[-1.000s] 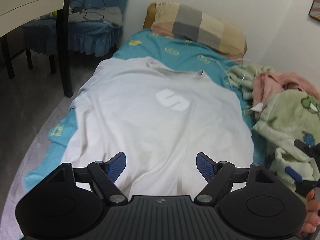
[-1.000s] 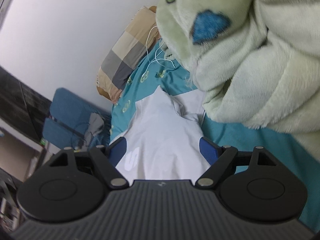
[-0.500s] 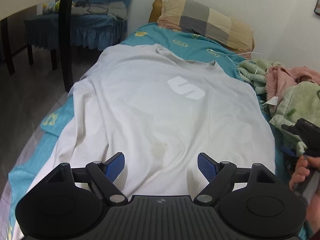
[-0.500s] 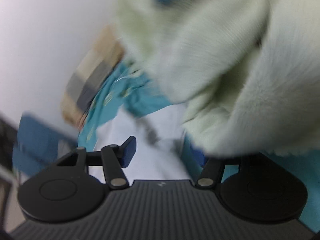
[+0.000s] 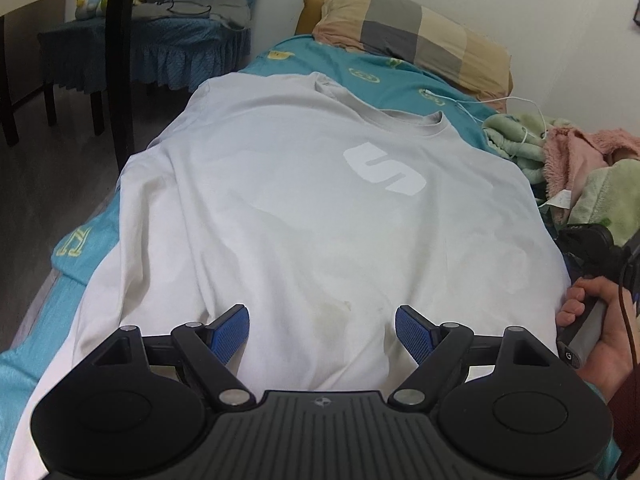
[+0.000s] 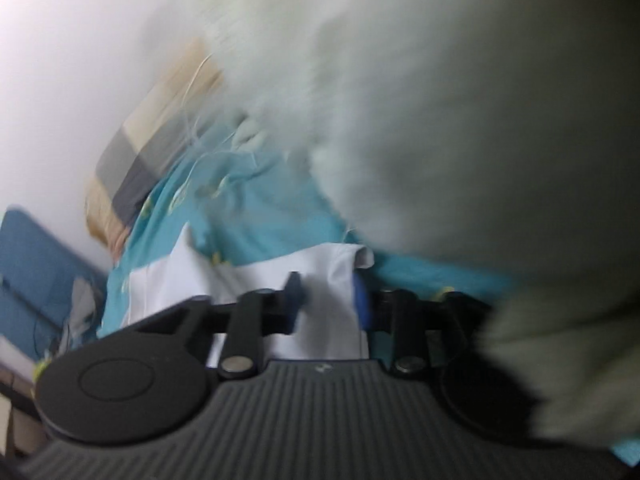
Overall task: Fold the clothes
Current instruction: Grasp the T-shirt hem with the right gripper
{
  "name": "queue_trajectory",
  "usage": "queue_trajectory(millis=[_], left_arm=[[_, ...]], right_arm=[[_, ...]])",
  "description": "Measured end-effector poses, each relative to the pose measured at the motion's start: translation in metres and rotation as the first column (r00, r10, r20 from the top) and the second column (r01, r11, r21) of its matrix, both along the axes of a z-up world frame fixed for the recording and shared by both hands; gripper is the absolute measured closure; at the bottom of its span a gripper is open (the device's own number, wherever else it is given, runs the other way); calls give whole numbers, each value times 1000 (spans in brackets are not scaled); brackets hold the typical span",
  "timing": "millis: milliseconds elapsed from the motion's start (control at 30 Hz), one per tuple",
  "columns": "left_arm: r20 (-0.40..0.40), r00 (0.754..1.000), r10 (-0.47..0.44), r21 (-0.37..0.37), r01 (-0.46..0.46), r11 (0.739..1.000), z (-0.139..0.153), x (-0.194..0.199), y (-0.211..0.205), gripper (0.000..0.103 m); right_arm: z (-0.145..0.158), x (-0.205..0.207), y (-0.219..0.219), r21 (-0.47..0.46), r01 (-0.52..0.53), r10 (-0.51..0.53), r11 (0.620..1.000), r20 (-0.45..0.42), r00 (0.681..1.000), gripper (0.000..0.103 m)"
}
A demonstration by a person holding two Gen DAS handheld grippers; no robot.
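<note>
Shirt (image 5: 320, 208) is spread lengthwise toward 12 o'clock ahead of the wide left hand-held gripper (image 5: 322, 326); its sleeve is straddled by the narrowed right hand-held gripper (image 6: 326, 300).

Black ribbed hand-held gripper (image 5: 322, 322), blue textured pads (image 5: 413, 329), possibly maroon sleeve (image 5: 628, 412)

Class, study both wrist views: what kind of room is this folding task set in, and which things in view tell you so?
Most likely a bedroom. A white T-shirt lies spread on a bed with a teal sheet, a checked pillow sits at its head, and fleecy clothes are heaped along the wall side.
</note>
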State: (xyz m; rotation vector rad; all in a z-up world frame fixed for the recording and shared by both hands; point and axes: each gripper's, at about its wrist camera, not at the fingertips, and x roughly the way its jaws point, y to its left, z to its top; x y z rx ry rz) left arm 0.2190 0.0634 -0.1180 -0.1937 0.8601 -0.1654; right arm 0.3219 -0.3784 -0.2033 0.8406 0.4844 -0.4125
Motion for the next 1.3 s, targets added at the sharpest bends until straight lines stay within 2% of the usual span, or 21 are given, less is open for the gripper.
queue_trajectory(millis=[33,67,167,267,367,467,633,833,933,1000,1133,1300], left_arm=[[6,1000,-3,3,3,1000,0,0,0,21],[11,1000,-6,6,6,1000,1,0,-1,21],[30,1000,-6,4,6,1000,4,-2,1,21],[49,999,18,1,-18,1000,12,-6,6,21],[59,997,41,-13,-40,999,18,-8,12,21],[67,996,66,-45,-64,997,25,-10,20,21],[80,992,100,-89,-93,992,34,-12,32,21],[79,990,118,-107,-109,988,38,-7,37,21],[86,989,118,-95,-110,989,39,-6,37,21],[87,989,122,-92,-114,989,40,-6,40,21],[87,986,140,-95,-132,987,41,-8,48,21],[74,982,175,-102,-167,981,38,-7,61,21]], right_arm=[[3,4,3,-23,-29,29,999,-11,1000,93],[7,8,7,-50,-49,48,998,-28,998,95],[28,7,16,-122,-59,56,991,-29,998,98],[61,-1,23,-211,-60,67,976,23,997,98],[93,-10,31,-335,-42,63,941,51,997,98],[113,-17,33,-451,-9,28,892,35,999,98],[134,-24,15,-495,23,-30,869,-7,1000,98],[171,-15,0,-519,14,-25,854,-15,1000,98],[191,-2,16,-480,-54,48,876,-24,999,98],[198,8,40,-430,-138,124,892,-60,990,97],[196,34,113,-397,-328,279,857,-177,944,97],[160,70,203,-315,-522,444,792,-290,848,97]])
